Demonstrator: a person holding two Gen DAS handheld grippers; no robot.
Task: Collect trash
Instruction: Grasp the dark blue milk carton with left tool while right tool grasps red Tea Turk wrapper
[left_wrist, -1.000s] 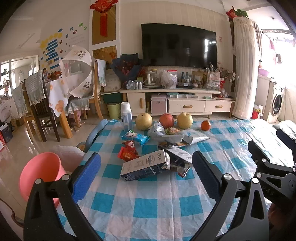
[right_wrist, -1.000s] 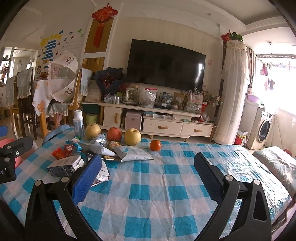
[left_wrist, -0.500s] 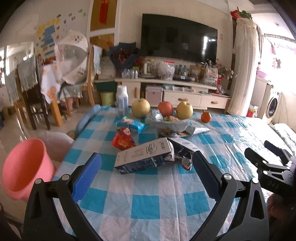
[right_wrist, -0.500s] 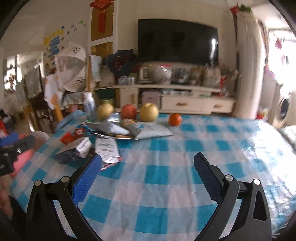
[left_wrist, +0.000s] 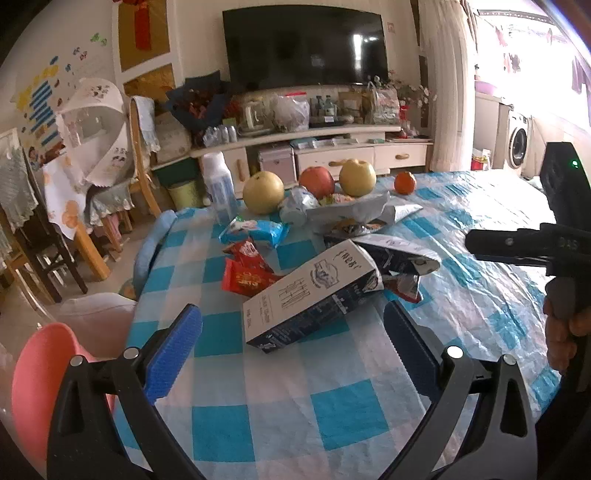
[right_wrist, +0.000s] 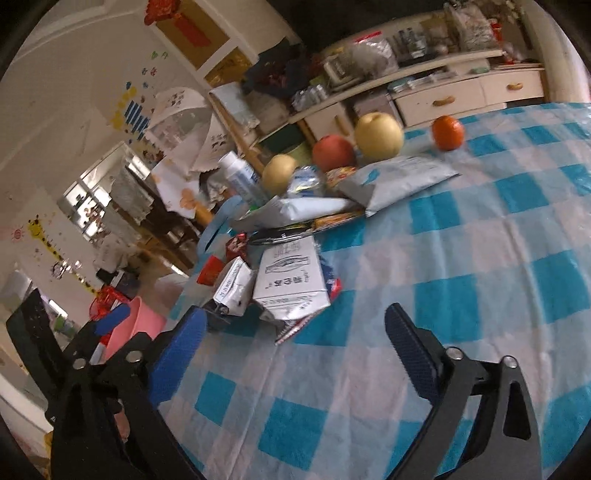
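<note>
Checked cloth (left_wrist: 258, 384) bears four fruits; left claw (left_wrist: 291, 350) wide; right claw (right_wrist: 295, 350) closing, empty.

fruit: two pears (left_wrist: 263, 192), apple (left_wrist: 316, 177), orange (left_wrist: 405, 182) | tv (left_wrist: 306, 46) on wall

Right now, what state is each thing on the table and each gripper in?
Left gripper: open, empty.
Right gripper: jaws closing, nothing between them.
Milk carton: lying on its side.
Red wrappers: crumpled, loose on the cloth.
White bottle: upright, capped.
Pink bin: beside the table, open-topped.
</note>
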